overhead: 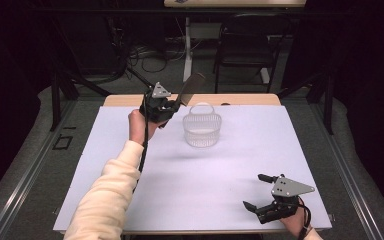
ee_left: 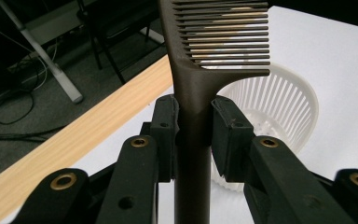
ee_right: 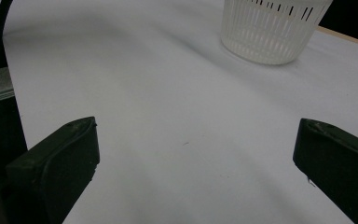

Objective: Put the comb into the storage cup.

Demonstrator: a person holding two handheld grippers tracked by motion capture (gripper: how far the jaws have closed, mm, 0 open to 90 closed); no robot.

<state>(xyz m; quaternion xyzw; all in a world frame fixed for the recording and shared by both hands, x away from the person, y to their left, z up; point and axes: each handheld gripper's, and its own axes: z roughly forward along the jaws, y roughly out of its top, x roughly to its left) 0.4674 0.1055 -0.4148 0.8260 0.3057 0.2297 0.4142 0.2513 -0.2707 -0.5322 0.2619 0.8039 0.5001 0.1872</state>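
Dark brown plastic, a wide-toothed comb (ee_left: 200, 70): your left gripper (ee_left: 193, 135) has its handle clamped between both pads, the jaws drawn in tight on it. In the left gripper view the handle runs straight up out of the grip and the teeth fan to the right at the top of the frame, with the white slatted basket (ee_left: 279, 107) behind and below them. From the high view the comb (overhead: 192, 86) slants up and away from your left gripper (overhead: 172, 106), its head raised over the far edge of the table and just left of the basket (overhead: 202, 131); comb and basket are near each other but apart. The basket stands upright on the white table cover (overhead: 180, 175), toward the far middle, handle arched over its rim. Your right gripper (overhead: 261, 191) sits low at the near right corner, jaws spread wide with nothing between them; the right gripper view confirms this, both black jaws standing well apart over bare white cover (ee_right: 186, 140), the basket (ee_right: 272, 28) far off at the top. Room to move: wide open cover between the two grippers and all along the near edge; a strip of wood tabletop (overhead: 130, 100) shows beyond the cover on the far side, close behind your left hand (overhead: 141, 125). The left gripper view gives the pad contact on the handle; the high view gives the comb's tilt and its gap from the basket.
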